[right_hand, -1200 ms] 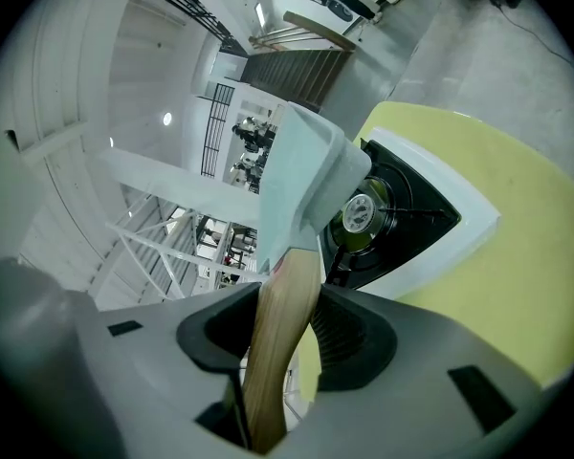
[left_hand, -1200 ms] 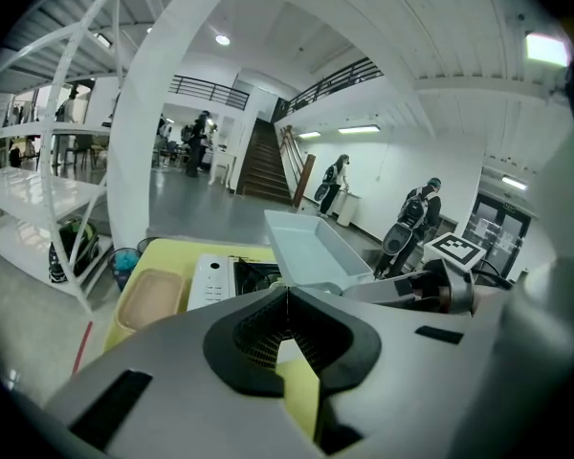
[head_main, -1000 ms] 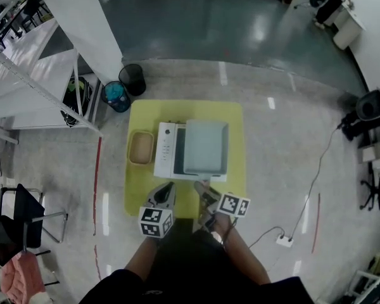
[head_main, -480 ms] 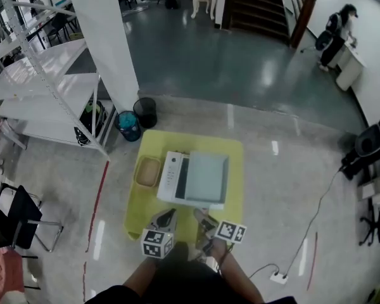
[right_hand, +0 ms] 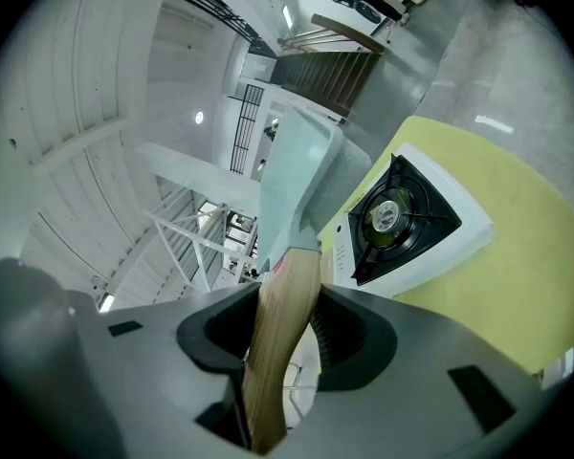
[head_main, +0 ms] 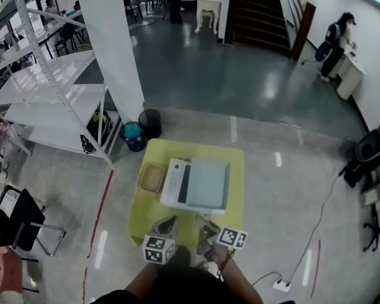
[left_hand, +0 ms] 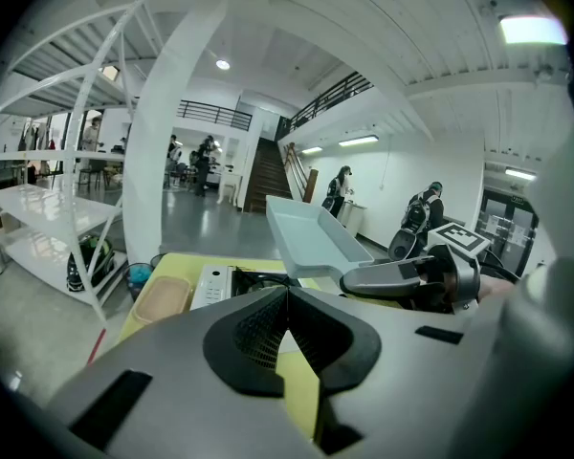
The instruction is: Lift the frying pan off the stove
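Yellow-topped table (head_main: 235,170) in a wide, polished hall: at its near edge the right gripper (right_hand: 285,321) clamps its jaws, well parted, on the wooden handle (right_hand: 271,385) of the frying pan (right_hand: 292,175), while the left gripper (left_hand: 287,318), just to its left, carries nothing, its pads pressed together. Over the past second the head view has tipped up to take in more of the hall, and both grippers have kept their stations at the table's near side, the grip unchanged. The pale, square pan now rides in the air, reaching away from the right gripper's jaws and tilted above the stove (head_main: 172,181), whose burner (right_hand: 394,216) lies bare beneath it. By that showing, the lift is all but done. Left of the stove sits a tan dish (head_main: 151,178); beyond stand white shelving (head_main: 50,94) and a staircase (head_main: 256,11).
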The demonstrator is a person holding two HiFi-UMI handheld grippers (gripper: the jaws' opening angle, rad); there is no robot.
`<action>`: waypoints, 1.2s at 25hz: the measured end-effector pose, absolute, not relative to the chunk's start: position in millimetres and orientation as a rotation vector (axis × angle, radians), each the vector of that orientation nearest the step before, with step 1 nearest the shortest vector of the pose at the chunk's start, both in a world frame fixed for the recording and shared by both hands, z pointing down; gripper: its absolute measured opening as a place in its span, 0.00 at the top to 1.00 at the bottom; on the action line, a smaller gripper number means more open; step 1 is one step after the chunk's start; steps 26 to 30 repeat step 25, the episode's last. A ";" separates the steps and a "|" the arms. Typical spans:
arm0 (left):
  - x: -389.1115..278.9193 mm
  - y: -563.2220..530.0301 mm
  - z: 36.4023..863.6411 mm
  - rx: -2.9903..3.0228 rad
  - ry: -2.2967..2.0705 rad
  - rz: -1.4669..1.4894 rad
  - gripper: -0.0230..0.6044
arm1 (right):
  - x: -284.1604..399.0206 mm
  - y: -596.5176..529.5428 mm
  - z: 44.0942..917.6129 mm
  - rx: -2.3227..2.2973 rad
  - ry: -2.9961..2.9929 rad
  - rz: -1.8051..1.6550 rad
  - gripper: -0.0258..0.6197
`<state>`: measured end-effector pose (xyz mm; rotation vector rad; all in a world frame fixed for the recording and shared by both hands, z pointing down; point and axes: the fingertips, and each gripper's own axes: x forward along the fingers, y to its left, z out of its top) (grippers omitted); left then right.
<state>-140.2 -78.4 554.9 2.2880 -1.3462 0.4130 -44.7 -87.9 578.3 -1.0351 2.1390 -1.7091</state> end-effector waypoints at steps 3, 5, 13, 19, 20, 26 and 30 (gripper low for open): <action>-139.8 -74.4 551.5 2.288 -1.351 0.411 0.89 | -49.2 -80.9 572.7 -0.983 2.046 -1.758 0.69; -139.9 -73.5 549.9 2.287 -1.354 0.410 0.89 | -48.9 -80.9 571.1 -0.974 2.040 -1.750 0.69; -143.2 -79.4 553.1 2.283 -1.356 0.415 0.89 | -46.7 -89.9 574.4 -1.002 2.132 -1.693 0.69; -135.6 -84.5 551.0 2.290 -1.350 0.407 0.89 | -40.5 -93.6 574.9 -1.025 2.158 -1.683 0.69; -135.5 -85.3 551.4 2.290 -1.349 0.403 0.89 | -41.7 -94.2 574.6 -1.018 2.153 -1.687 0.69; -134.1 -85.4 560.5 2.282 -1.341 0.420 0.89 | -49.2 -91.4 576.2 -0.940 2.008 -1.788 0.69; -134.1 -85.4 560.5 2.282 -1.341 0.420 0.89 | -49.2 -91.4 576.2 -0.940 2.008 -1.788 0.69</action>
